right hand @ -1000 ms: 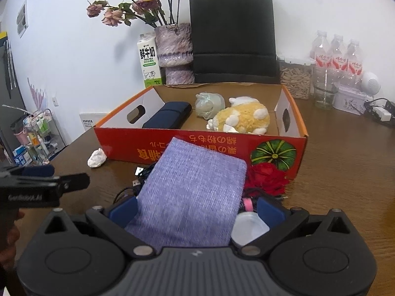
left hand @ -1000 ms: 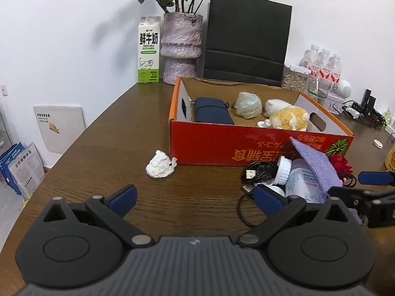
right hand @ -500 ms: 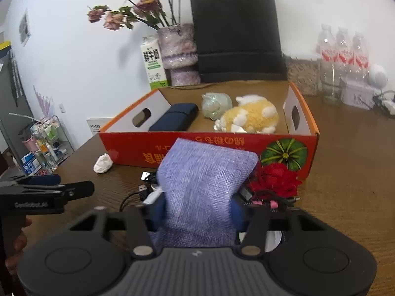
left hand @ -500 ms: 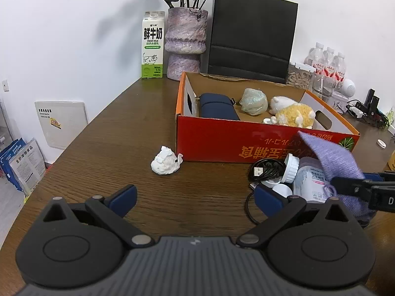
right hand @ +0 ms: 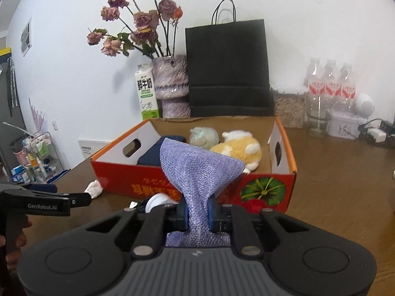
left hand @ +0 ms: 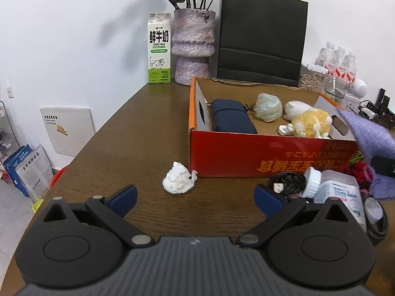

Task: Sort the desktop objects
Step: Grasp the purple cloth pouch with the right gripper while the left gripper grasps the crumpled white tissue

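My right gripper [right hand: 197, 213] is closing its jaws on a purple woven pouch [right hand: 197, 170]; both pads press its lower part, and the cloth fans out above them in front of the red cardboard box [right hand: 261, 190]. The pouch [left hand: 367, 135] also shows at the right edge of the left wrist view. My left gripper [left hand: 195, 197] is open with nothing between its fingers, just short of a crumpled white tissue [left hand: 179, 181]. Inside the box lie a navy case [left hand: 232, 119], a pale green ball [left hand: 267, 107] and a yellow plush toy [left hand: 308, 123].
A white bottle [left hand: 333, 192], a black cable [left hand: 286, 183] and a red flower [left hand: 359, 167] lie in front of the box. Behind it stand a milk carton [left hand: 159, 49], a purple vase [left hand: 193, 46], a black paper bag [left hand: 261, 37] and water bottles [right hand: 330, 86].
The right jaws went from wide open to pinched on the purple pouch, which now stands bunched and raised. The left gripper shifted slightly, still open.
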